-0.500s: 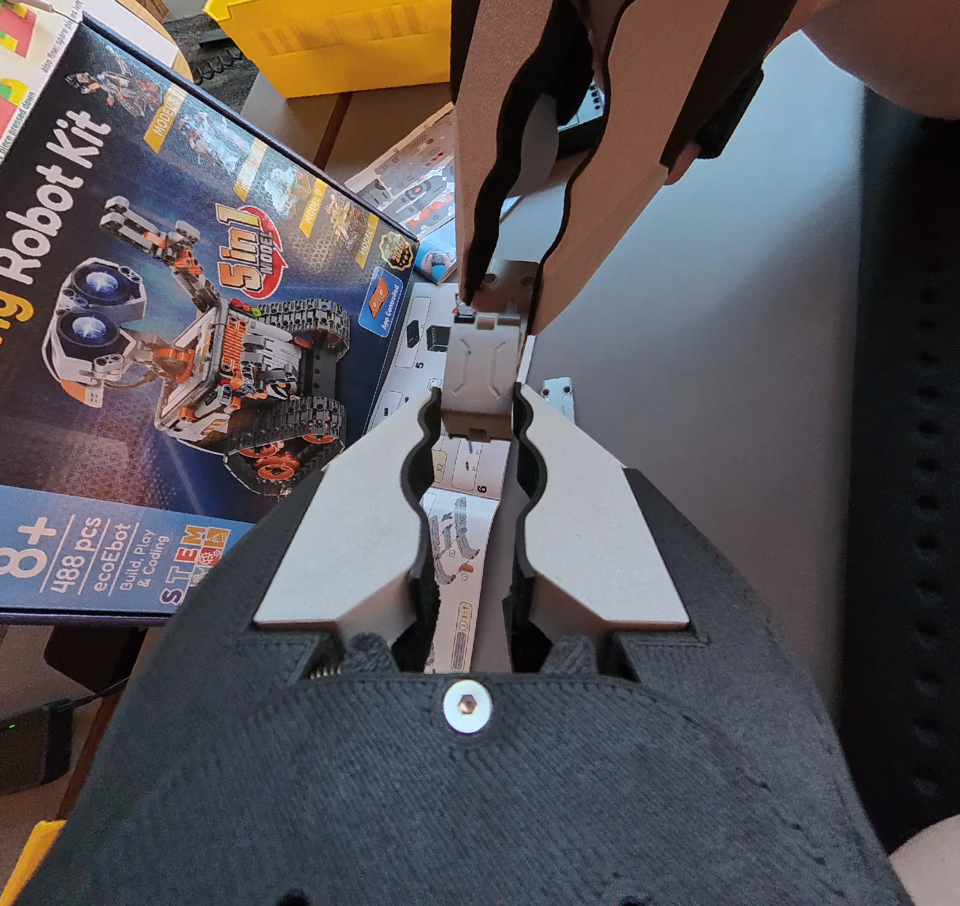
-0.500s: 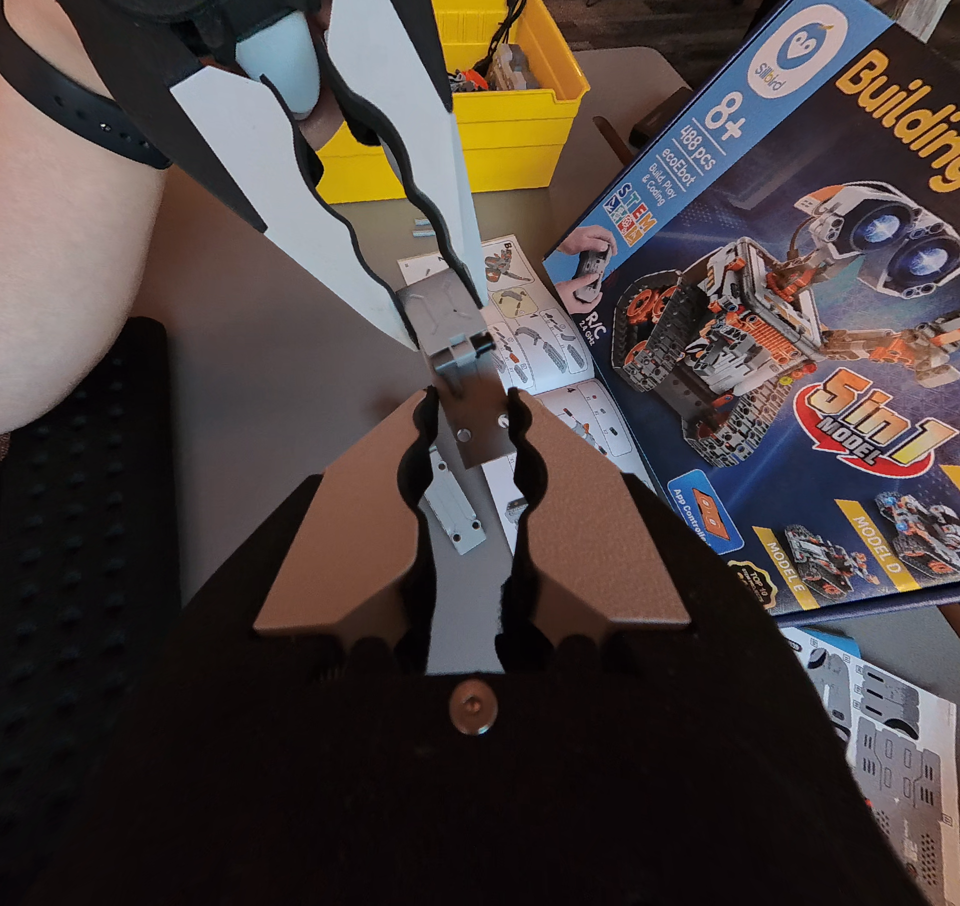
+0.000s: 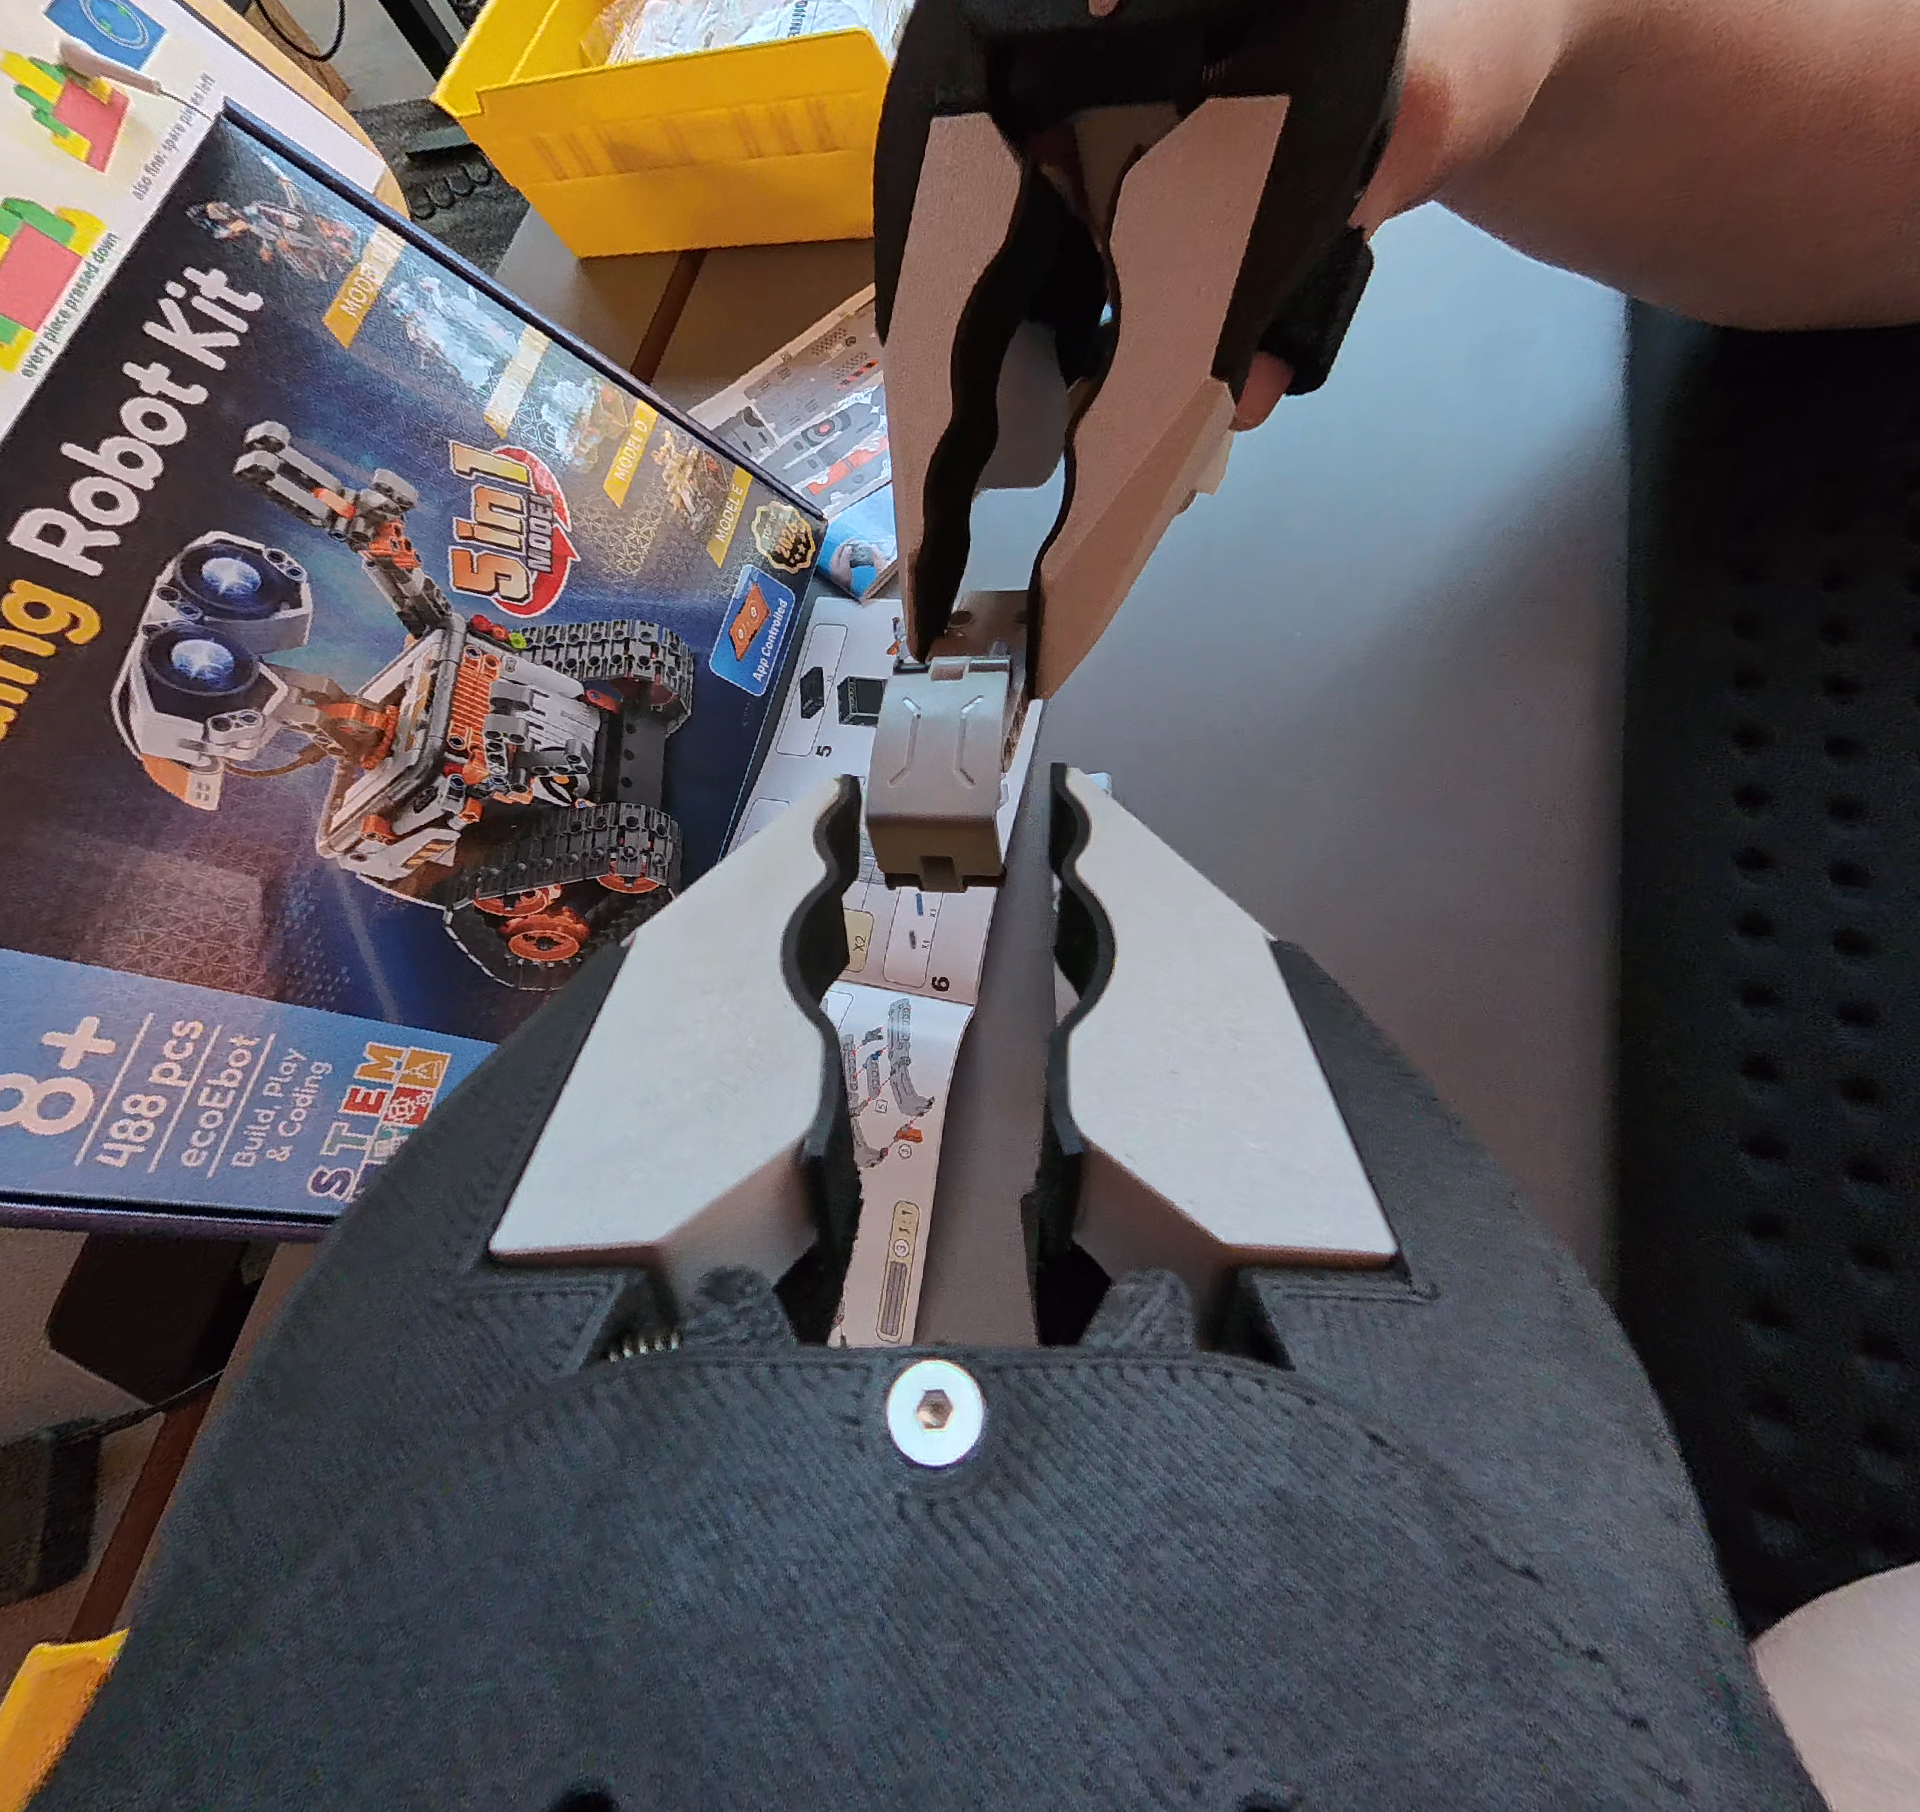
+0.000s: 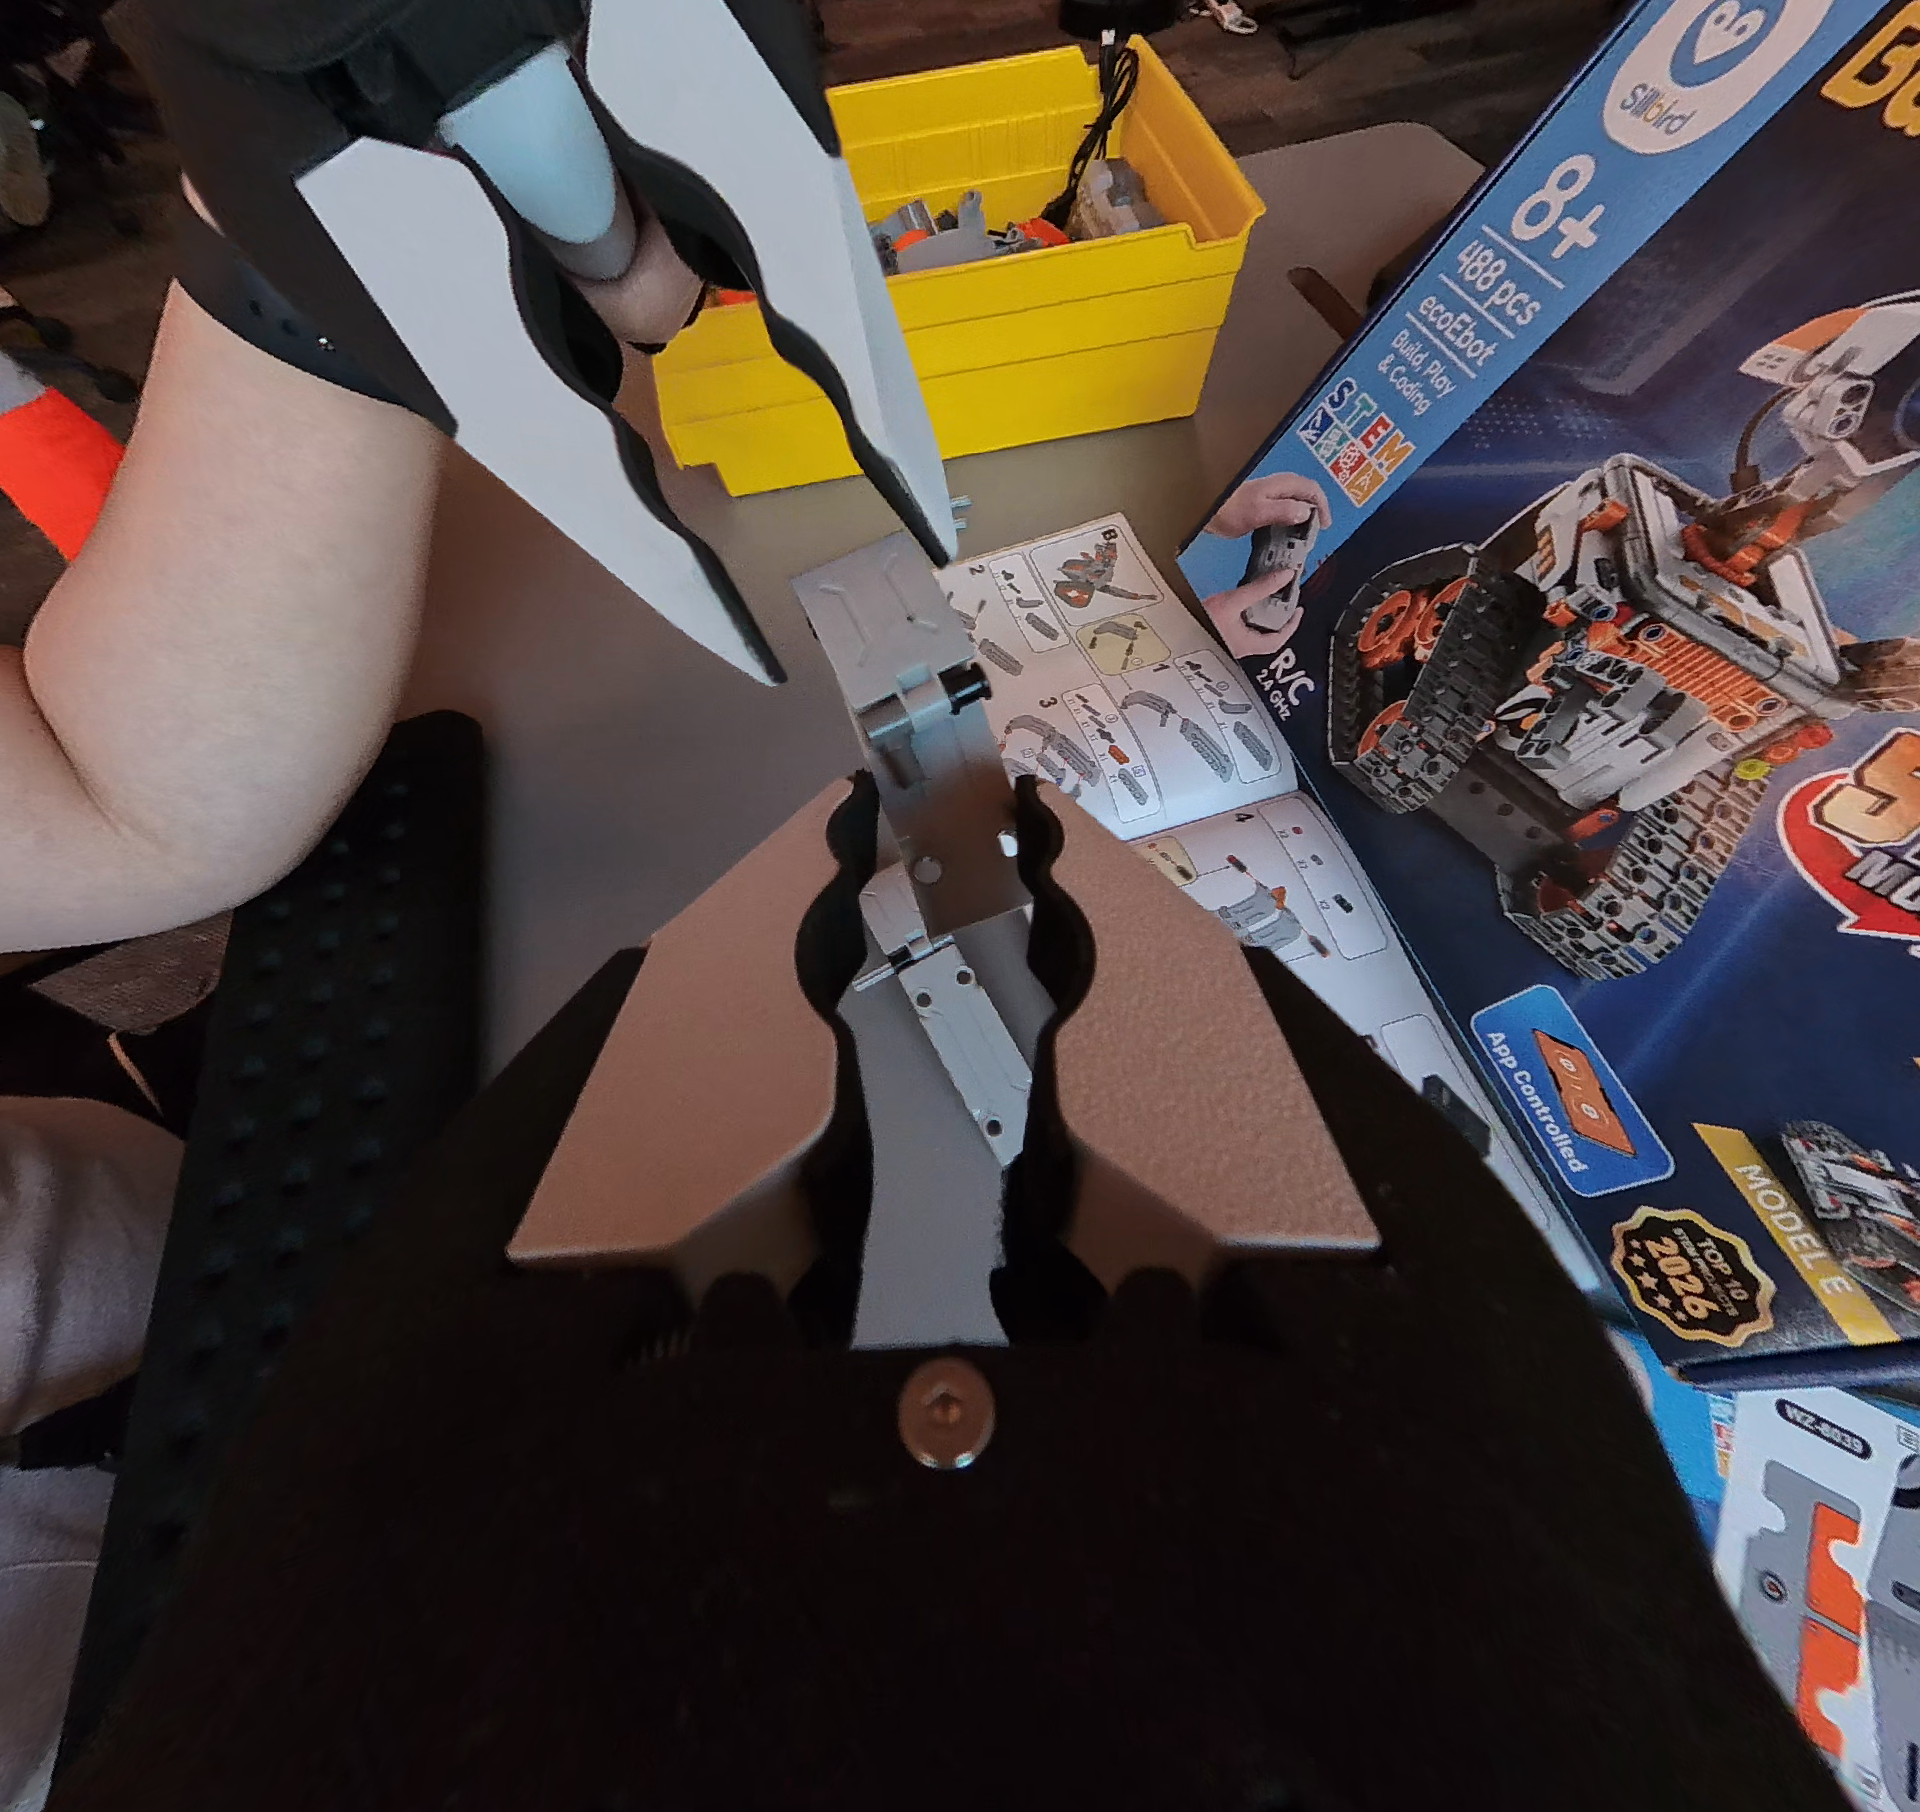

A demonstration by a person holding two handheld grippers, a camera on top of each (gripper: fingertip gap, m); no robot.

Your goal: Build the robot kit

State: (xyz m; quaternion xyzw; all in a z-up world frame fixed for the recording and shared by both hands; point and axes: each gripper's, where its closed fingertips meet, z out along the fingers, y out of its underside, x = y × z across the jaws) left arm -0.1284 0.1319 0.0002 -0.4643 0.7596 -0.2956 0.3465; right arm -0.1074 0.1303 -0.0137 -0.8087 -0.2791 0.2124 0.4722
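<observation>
The right gripper (image 4: pixel 940 796) is clamping the grey block (image 4: pixel 925 723) aloft over the instruction booklet (image 4: pixel 1143 682); the left gripper (image 3: pixel 948 786) is standing released (fingertips flanking it).

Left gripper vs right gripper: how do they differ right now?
1. State: the left gripper has its jaws open, straddling one end of the grey brick assembly. The right gripper has its jaws shut on the other end.
2. Colour: the left gripper's finger plates are pale grey, the right gripper's tan-brown.

Shared: black bodies, wavy-edged jaws, tips facing each other above the instruction booklet.
</observation>
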